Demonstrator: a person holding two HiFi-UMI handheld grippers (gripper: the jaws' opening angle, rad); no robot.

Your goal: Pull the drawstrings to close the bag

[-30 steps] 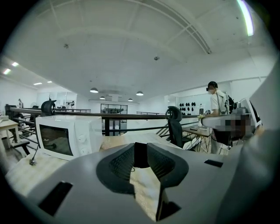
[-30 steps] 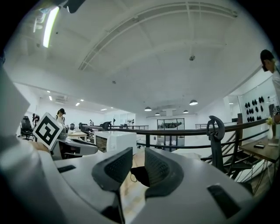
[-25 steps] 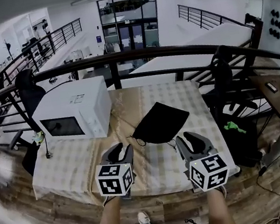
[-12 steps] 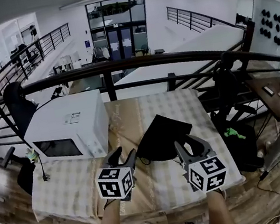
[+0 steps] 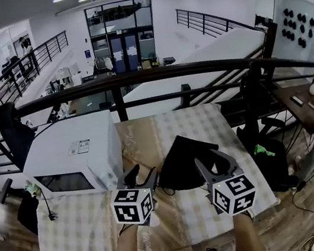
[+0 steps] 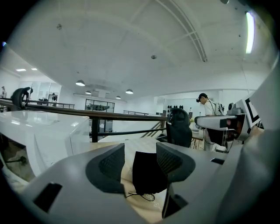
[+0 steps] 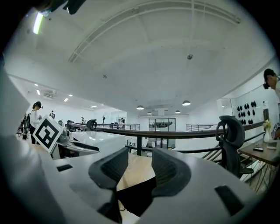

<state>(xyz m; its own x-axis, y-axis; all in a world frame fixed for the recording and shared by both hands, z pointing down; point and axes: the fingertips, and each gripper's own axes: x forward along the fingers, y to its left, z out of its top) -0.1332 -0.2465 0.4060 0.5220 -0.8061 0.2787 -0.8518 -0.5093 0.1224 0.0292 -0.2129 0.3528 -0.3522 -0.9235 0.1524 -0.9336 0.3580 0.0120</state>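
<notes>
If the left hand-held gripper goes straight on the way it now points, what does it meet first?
Probably the black bag on the table, framed between the jaws of the left hand-held gripper, which have just been opening and grip nothing; depth is unclear.

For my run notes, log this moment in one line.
left gripper: open, jaws just opening, empty | right gripper: open, jaws just opening, empty | black bag: on table, not gripped

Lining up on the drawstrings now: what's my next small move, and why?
Probably ease the left gripper forward and down to the cord loop at the near edge of the black bag. Both it and the right gripper have just been opening, their jaws stand apart and empty, and the cord lies untouched.
</notes>
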